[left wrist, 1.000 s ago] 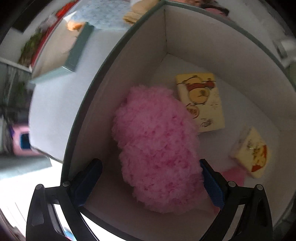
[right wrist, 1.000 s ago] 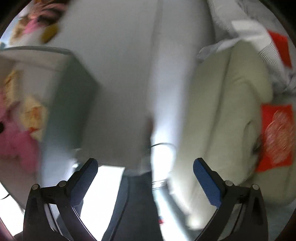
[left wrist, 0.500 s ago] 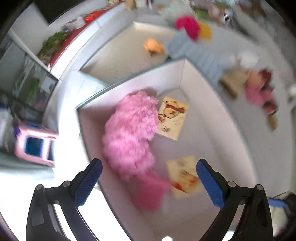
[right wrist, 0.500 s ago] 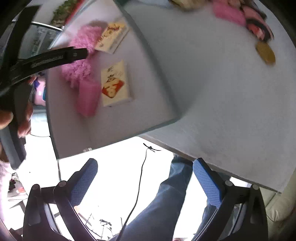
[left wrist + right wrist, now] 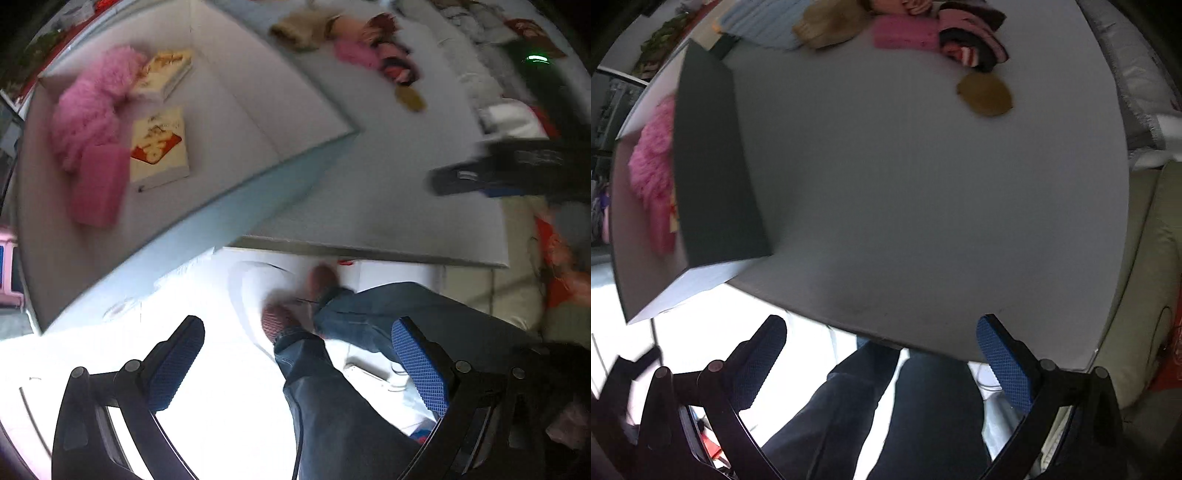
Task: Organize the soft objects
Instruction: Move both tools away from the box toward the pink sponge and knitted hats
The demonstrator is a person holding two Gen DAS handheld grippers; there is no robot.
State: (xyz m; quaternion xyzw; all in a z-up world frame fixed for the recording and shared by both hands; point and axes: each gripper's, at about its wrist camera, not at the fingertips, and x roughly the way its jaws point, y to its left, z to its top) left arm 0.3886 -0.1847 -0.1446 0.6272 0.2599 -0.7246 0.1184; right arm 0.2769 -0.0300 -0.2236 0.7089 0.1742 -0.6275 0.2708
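Yellow cartoon-printed packs (image 5: 159, 147), writing too blurred, beside pink fluff (image 5: 88, 110).

My left camera looks down from high above the bench's (image 5: 369, 192) near edge, taking in the box (image 5: 236, 110) and my legs (image 5: 332, 369). My right camera sits lower and closer, facing across the bench (image 5: 905, 184). Both share the box (image 5: 713, 166) and far toys (image 5: 905, 33).
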